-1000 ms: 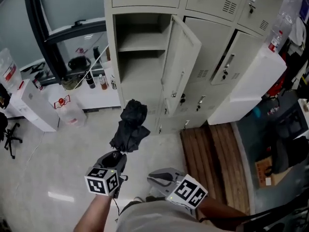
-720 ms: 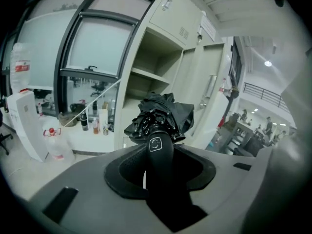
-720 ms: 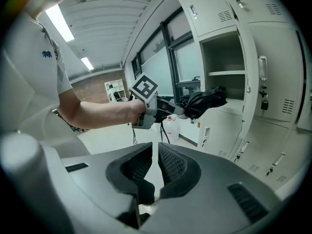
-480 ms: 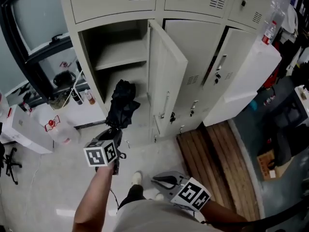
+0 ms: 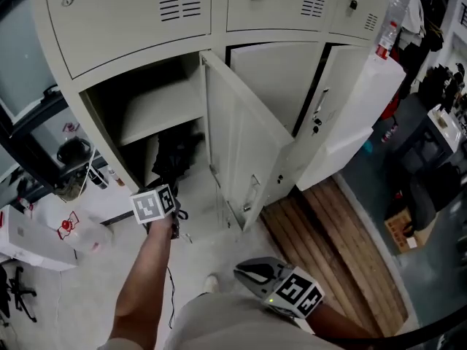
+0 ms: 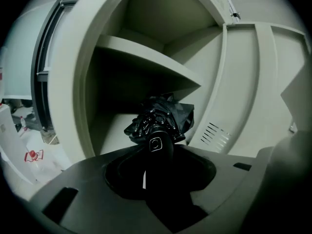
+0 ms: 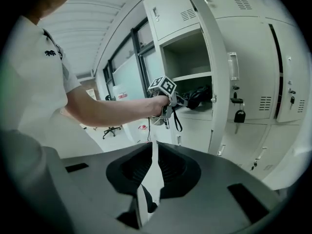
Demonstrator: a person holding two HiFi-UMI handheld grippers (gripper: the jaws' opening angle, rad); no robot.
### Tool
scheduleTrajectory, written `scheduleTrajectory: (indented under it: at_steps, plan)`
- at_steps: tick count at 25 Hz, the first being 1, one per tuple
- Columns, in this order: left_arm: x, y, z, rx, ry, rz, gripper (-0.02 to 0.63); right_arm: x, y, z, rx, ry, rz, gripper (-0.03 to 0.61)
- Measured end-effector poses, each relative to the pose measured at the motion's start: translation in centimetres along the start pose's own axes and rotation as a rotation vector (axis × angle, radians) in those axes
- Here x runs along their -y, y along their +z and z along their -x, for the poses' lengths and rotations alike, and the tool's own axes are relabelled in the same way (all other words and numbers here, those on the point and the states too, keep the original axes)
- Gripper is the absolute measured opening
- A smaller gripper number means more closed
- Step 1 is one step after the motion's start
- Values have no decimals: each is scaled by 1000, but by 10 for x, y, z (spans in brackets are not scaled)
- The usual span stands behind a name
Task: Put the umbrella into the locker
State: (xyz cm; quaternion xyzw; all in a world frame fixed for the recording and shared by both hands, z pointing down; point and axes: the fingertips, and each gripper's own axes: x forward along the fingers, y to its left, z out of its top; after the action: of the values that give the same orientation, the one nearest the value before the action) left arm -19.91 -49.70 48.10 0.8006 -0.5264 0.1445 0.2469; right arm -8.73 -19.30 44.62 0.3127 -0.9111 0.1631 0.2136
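Two grippers show in the head view. The left gripper (image 5: 169, 194) is stretched out on a bare forearm toward the open locker (image 5: 93, 115). The right gripper (image 5: 248, 273) hangs low by the person's waist, well apart from it.

The left gripper's jaws pinch the black handle (image 6: 156, 145) of the folded black umbrella (image 6: 163, 116). The umbrella's long axis runs straight on from the jaws, away from the person. Its crumpled canopy end leads into the compartment below the shelf (image 6: 146, 57), and its handle end stays back at the gripper. The swung-out door (image 6: 243, 91) stands just to its right.

From the head view the umbrella (image 5: 175, 159) is only a dark bundle in the shadow under the shelf (image 5: 157, 111), beside the door (image 5: 241, 152). The right gripper view shows it from the side. There the umbrella (image 7: 197, 97) lies about level and partly past the door's edge, and a dark strap loop (image 7: 175, 118) dangles under the left gripper (image 7: 168, 99). A padlock (image 7: 239, 115) hangs on the neighbouring door, unseen from the left gripper.

The right gripper (image 7: 152, 155) has its jaws drawn together to a thin slit with nothing between them.
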Motion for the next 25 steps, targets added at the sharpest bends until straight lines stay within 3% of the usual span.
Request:
scheduleTrajectory:
  at_steps: [7, 15, 25]
  plan:
    - [-29, 30, -74, -32, 28, -48, 163, 31, 11, -1, 17, -120, -64, 18]
    - [-46, 42, -113, -69, 51, -111, 164, 44, 9, 1, -8, -179, -114, 17]
    - [-43, 39, -122, -100, 70, -107, 169, 40, 11, -5, 9, -164, -119, 18]
